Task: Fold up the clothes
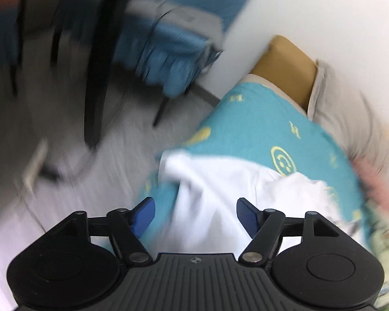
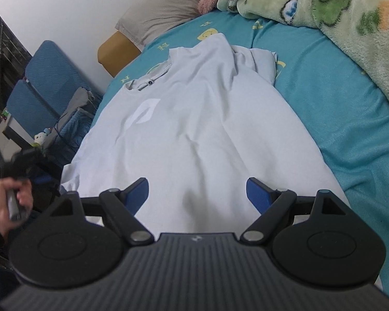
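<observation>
A big bed with a teal sheet (image 2: 324, 90) fills most of the right wrist view, and yellow smiley faces show on the sheet. A white T-shirt (image 2: 194, 119) lies spread out flat on it, with its collar at the far end and its bottom edge near the camera. The left side of the shirt hangs a little over the bed edge, and the far right sleeve is bunched up. A fluffy green blanket (image 2: 350, 26) sits at the far right, cut off by the edge of the picture. A gray pillow (image 2: 166, 7) lies at the far end by the wall. Blue chairs (image 2: 46, 83) stand to the left of the bed. The right gripper (image 2: 197, 194) hangs over the near part of the shirt with its blue fingers wide apart and nothing between them. The left gripper (image 1: 195, 213) also has its fingers wide apart and holds nothing. Its view is very blurry, so the room behind is hard to make out, but white cloth and teal sheet show in front of it. At the near left a hand (image 2: 6, 204) grips a handle.
</observation>
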